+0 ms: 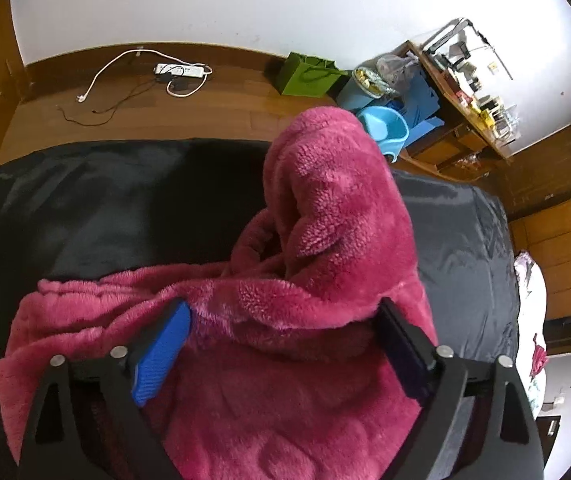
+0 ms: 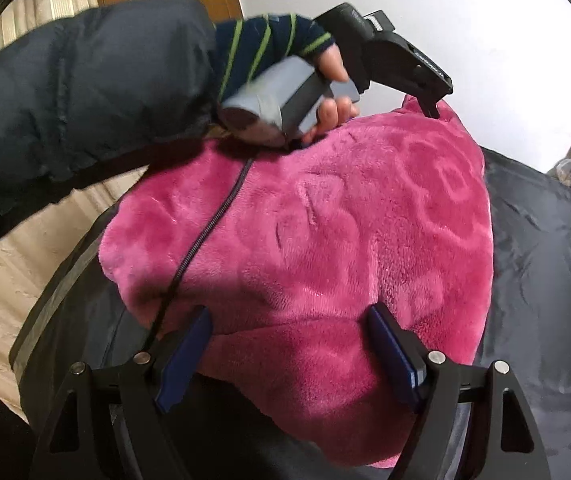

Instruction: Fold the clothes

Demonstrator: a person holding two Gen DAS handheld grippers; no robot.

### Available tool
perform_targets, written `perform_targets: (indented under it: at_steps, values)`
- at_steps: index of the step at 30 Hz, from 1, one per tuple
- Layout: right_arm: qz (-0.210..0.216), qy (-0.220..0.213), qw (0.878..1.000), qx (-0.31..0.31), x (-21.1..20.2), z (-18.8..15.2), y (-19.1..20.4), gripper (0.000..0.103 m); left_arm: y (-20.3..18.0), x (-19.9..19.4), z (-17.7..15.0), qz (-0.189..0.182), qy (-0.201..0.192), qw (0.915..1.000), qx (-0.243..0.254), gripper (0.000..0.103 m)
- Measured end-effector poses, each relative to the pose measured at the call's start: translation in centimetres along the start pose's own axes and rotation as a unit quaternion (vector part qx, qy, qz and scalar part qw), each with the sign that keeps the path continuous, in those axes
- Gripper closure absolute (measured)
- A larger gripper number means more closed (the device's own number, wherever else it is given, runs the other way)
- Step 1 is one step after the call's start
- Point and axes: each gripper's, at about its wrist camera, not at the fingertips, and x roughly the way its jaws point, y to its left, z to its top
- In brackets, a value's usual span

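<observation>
Pink fleece zip-up garment (image 1: 285,320) is bunched on the black sheet-covered bed (image 1: 105,200) in the left wrist view, one part humped up; left hand-held gripper (image 1: 285,312) has jaws spread wide around a fold, not pinching. Right wrist view: right hand-held gripper (image 2: 289,320) gapes over the near edge, too. I'd say folding's barely started, no neat layers anywhere yet.
</observation>
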Motion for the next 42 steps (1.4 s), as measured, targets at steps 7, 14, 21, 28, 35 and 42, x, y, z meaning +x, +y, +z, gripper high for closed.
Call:
perform_targets:
  at_steps: [7,14,21,28,35,42]
  values:
    - [0.009,0.009,1.0,-0.005,0.5,-0.1,0.2,0.017,0.4,-1.5,0.3,-0.023,-0.007,0.9997,-0.002,0.006]
    - [0.011,0.022,1.0,0.012,-0.3,0.1,0.5,0.016,0.5,-9.8,-1.3,-0.036,-0.042,0.9983,0.018,0.006]
    - [0.013,-0.001,0.999,0.038,-2.8,1.9,0.6,0.015,4.1,-16.1,-7.7,0.015,-0.064,0.9976,0.021,0.006]
    - [-0.046,-0.039,0.997,0.038,-3.5,5.0,0.2,0.015,6.0,-14.7,-14.2,0.062,-0.032,0.9975,0.013,0.006]
    - [-0.081,-0.01,0.996,0.032,-1.0,5.0,-0.5,0.015,8.5,-11.2,-15.6,0.052,-0.014,0.9984,-0.019,0.006]
    - [-0.095,0.02,0.995,-0.033,2.1,3.6,0.5,0.0,11.9,-8.6,-16.4,-0.028,-0.008,0.9963,-0.081,0.0]
